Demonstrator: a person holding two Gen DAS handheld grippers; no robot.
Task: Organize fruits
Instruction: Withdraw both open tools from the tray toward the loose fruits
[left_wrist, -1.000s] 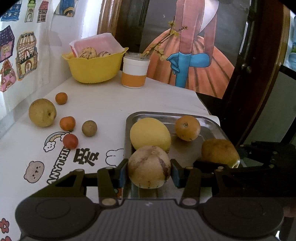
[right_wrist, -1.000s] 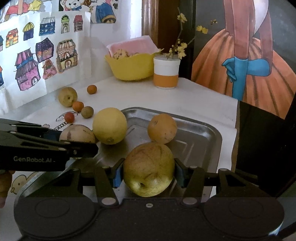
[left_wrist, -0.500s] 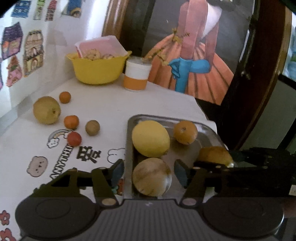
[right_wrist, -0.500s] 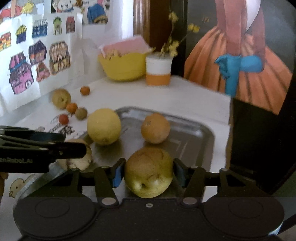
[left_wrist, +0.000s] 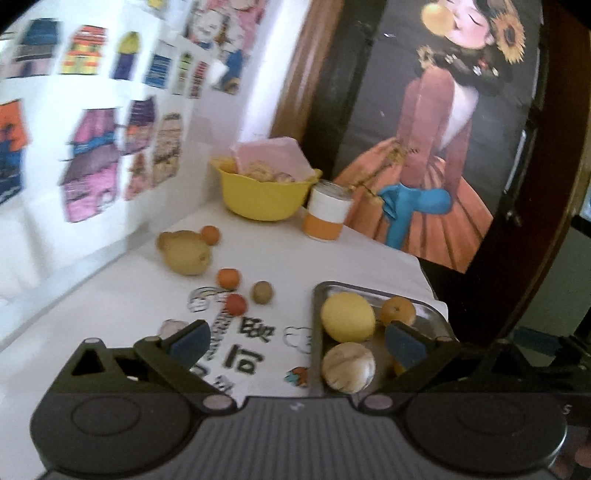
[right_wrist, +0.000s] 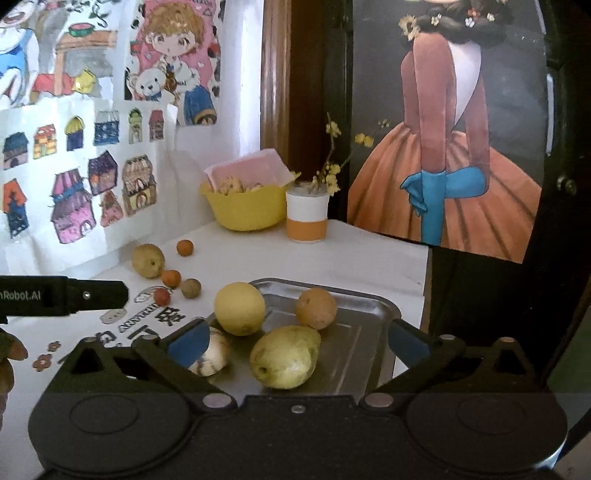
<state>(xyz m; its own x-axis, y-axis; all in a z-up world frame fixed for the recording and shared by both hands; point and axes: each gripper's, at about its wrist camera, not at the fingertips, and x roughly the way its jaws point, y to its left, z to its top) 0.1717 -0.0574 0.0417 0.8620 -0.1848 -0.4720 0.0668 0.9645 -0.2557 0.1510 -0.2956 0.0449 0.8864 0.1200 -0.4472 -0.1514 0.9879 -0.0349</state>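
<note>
A metal tray (right_wrist: 354, 332) holds a big yellow citrus (right_wrist: 240, 308), an orange (right_wrist: 316, 308), a green-yellow pear (right_wrist: 284, 356) and a tan round fruit (right_wrist: 210, 356). My right gripper (right_wrist: 297, 341) hangs open just above and behind the pear, touching nothing. In the left wrist view the same tray (left_wrist: 321, 288) lies at the right, with the tan fruit (left_wrist: 348, 366) at its near corner. My left gripper (left_wrist: 297, 343) is wide open above the tray's left rim and holds nothing. On the tablecloth lie another pear (left_wrist: 184, 252), small oranges (left_wrist: 228, 278) and a brown kiwi (left_wrist: 262, 291).
A yellow bowl (left_wrist: 264, 197) with a pink cloth and a white-and-orange cup (left_wrist: 327, 210) stand at the back by the wall. A red fruit (left_wrist: 235, 304) lies near the kiwi. The table's right edge runs just past the tray, next to a dark painted panel.
Both grippers opened: the left let go of the tan fruit, the right let go of the pear, both now resting in the tray. Both grippers rose and drew back.
</note>
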